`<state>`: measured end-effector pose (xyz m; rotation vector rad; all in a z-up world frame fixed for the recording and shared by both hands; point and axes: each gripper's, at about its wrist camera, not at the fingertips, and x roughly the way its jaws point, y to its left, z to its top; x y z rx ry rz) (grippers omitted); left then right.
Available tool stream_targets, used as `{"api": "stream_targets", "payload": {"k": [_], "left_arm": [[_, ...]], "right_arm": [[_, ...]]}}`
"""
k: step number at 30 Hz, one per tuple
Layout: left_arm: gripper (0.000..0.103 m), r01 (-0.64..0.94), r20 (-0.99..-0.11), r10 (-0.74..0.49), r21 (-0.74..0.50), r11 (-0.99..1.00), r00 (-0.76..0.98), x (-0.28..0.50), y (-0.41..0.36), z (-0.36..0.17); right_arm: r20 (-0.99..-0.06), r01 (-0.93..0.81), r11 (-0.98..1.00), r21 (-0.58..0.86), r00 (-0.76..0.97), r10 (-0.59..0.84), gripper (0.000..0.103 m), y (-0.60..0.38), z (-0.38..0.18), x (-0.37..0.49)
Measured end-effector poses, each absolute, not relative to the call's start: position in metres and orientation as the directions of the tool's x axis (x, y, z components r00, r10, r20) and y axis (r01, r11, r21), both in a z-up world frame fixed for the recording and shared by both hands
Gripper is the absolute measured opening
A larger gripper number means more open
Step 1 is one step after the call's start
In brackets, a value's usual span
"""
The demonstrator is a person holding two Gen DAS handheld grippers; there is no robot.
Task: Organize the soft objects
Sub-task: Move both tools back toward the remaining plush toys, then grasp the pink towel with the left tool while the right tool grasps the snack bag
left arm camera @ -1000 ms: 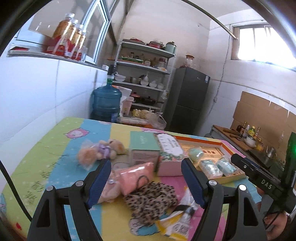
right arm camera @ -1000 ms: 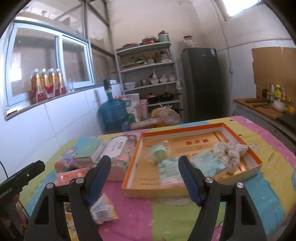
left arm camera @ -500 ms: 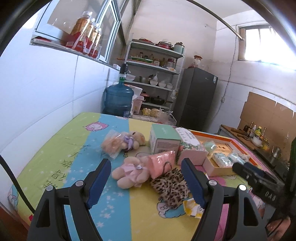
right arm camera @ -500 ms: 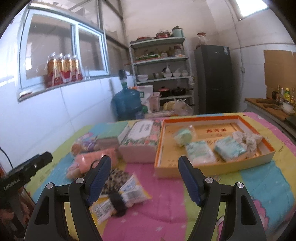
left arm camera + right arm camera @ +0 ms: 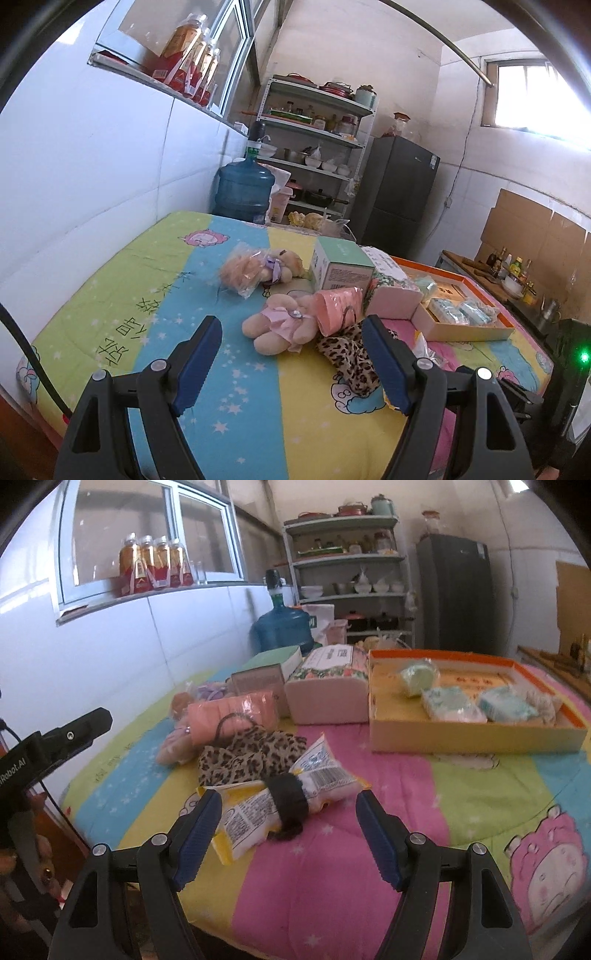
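Right wrist: snack packet (image 5: 295, 794) between fingers (image 5: 197, 834)

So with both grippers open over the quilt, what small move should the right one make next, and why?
Probably ease the right gripper forward and down around the yellow snack packet. Its jaws stand open and empty, the packet lies just ahead between them, and the orange tray already holds other soft items.
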<state>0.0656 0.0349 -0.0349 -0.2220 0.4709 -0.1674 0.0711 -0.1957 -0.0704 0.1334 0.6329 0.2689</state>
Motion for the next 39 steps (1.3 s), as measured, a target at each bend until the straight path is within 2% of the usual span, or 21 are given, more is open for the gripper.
{"api": "stream_targets", "payload": {"k": [8,10,15,24,25,26,33,39], "left_arm": [[0.078,0.11,-0.439,-0.21,-0.242,0.964,0.873,0.064,0.037,-0.04],[0.078,0.106,-0.442,-0.208,-0.245,0.964,0.873,0.065,0.039,-0.042],[0.078,0.096,-0.446,-0.205,-0.254,0.963,0.871,0.065,0.045,-0.045],[0.078,0.104,-0.458,-0.215,-0.256,0.961,0.863,0.068,0.041,-0.049],[0.078,0.106,-0.46,-0.216,-0.254,0.961,0.861,0.067,0.04,-0.049],[0.078,0.107,-0.462,-0.216,-0.252,0.962,0.86,0.068,0.039,-0.05],[0.078,0.123,-0.47,-0.226,-0.241,0.963,0.853,0.072,0.033,-0.051],[0.078,0.224,-0.488,-0.302,-0.213,0.951,0.819,0.084,0.013,-0.052]], "right_arm": [[-0.594,-0.234,0.931,0.279,0.72,0.359,0.076,-0.182,-0.083,0.075],[-0.587,-0.233,0.934,0.272,0.728,0.353,0.064,-0.179,-0.082,0.076],[-0.601,-0.209,0.945,0.253,0.731,0.323,0.056,-0.175,-0.083,0.088],[-0.617,-0.181,0.913,0.365,0.687,0.383,0.06,-0.186,-0.088,0.106],[-0.614,-0.185,0.913,0.365,0.689,0.385,0.056,-0.186,-0.088,0.106],[-0.608,-0.186,0.914,0.361,0.696,0.382,0.051,-0.187,-0.087,0.104],[-0.535,-0.184,0.9,0.394,0.75,0.388,0.051,-0.218,-0.076,0.088],[-0.507,-0.159,0.911,0.38,0.788,0.349,0.051,-0.24,-0.066,0.077]]}}
